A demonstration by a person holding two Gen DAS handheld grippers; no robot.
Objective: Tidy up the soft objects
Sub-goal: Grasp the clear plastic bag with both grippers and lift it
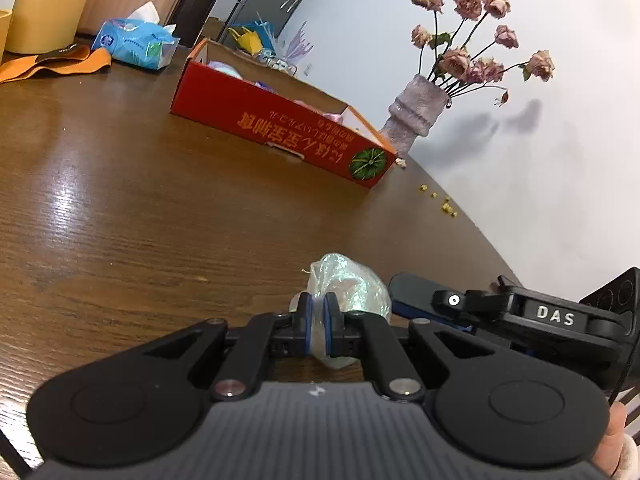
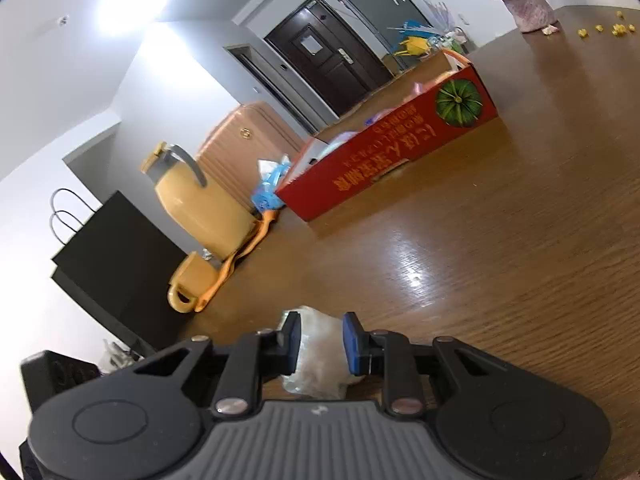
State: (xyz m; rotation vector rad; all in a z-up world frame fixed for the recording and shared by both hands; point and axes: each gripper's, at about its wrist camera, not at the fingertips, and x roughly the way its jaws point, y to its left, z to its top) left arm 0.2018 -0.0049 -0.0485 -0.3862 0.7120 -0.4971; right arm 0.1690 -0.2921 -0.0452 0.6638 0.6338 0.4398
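A crumpled clear plastic bag (image 1: pixel 352 280) is pinched between the blue pads of my left gripper (image 1: pixel 319 312), which is shut on it just above the brown table (image 1: pixel 160 220). My right gripper (image 1: pixel 408 290) comes in from the right, its tip against the bag's right side. In the right wrist view, my right gripper (image 2: pixel 322 340) has a translucent bag (image 2: pixel 320 344) filling the gap between its pads, which touch it on both sides. I cannot tell whether both views show the same bag. An open red cardboard box (image 1: pixel 280 128) (image 2: pixel 380 168) holding pale soft things lies further back.
A vase of dried roses (image 1: pixel 416 116) stands beyond the box near the wall, with yellow crumbs (image 1: pixel 444 204) by the table edge. A blue tissue pack (image 1: pixel 136 40), orange strap (image 1: pixel 60 64), yellow jug (image 2: pixel 200 208), mug (image 2: pixel 192 284) and black paper bag (image 2: pixel 116 248) line the far side.
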